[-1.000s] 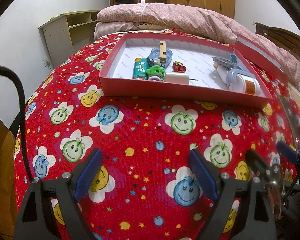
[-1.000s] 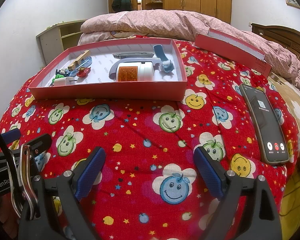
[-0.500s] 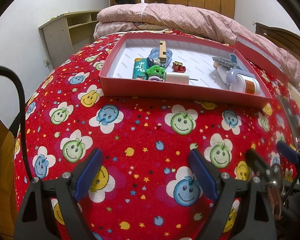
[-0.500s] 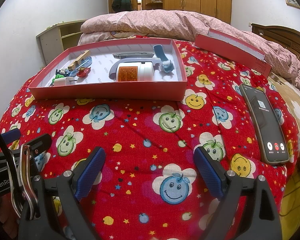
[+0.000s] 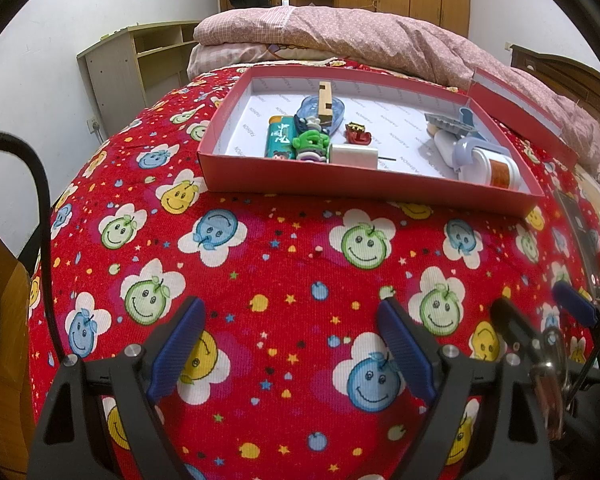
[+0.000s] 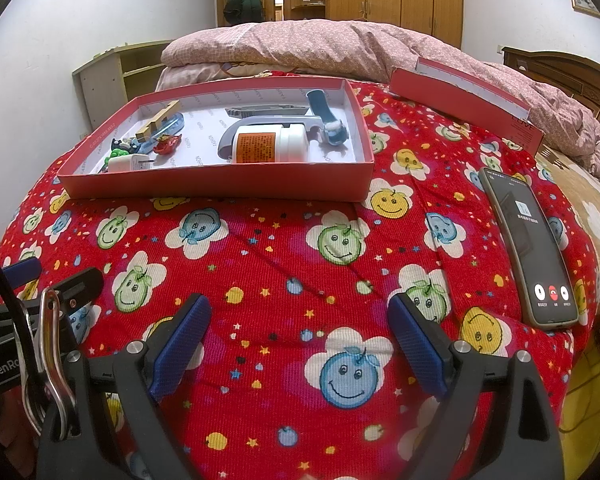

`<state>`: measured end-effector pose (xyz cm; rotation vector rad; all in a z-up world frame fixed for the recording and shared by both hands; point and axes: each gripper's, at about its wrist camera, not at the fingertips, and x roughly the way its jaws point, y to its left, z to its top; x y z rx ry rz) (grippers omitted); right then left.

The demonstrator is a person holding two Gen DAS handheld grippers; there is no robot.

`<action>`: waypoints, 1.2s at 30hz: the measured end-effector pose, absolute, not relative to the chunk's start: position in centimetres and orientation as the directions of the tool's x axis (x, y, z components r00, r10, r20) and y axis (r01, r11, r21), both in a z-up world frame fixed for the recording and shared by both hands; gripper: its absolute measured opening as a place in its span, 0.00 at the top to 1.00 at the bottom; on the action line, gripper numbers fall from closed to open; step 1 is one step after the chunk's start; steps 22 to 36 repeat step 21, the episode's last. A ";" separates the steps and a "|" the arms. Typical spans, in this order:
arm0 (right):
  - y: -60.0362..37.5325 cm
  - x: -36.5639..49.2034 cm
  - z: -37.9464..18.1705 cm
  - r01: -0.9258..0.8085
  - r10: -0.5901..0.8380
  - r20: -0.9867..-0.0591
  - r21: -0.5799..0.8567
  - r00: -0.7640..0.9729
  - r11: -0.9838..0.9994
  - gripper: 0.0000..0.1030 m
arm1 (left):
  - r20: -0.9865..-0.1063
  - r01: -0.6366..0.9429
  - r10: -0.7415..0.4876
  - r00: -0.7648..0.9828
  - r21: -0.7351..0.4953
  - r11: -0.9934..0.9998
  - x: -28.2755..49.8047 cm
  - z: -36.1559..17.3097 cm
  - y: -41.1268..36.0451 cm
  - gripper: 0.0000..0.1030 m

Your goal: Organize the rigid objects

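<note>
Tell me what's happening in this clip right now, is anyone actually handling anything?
Nothing is being handled. The left gripper and right gripper are both open and empty, low over the red smiley-face bedspread. Ahead of them, the red box already holds the small items: a white bottle, a white charger, a wooden block and little toys. A phone with a call screen lies on the bedspread to the right, outside the box, and the box lid lies beyond it.

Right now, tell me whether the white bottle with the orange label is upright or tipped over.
Tipped over. The white bottle lies on its side in the red box, its cap end toward the blue handled tool.
</note>
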<state>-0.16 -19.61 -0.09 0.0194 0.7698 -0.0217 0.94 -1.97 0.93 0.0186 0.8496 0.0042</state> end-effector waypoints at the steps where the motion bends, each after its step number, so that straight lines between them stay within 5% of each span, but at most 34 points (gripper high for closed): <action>1: -19.6 -0.2 -0.1 0.027 -0.012 -0.696 0.010 0.718 1.000 0.10 | -0.751 0.004 0.011 0.660 0.018 1.000 0.9 0.9 -2.0 0.12; 36: -19.6 -0.2 -0.1 0.027 -0.013 -0.696 0.010 0.718 1.000 0.10 | -0.757 0.004 0.012 0.653 0.019 1.000 1.0 0.9 -2.0 0.12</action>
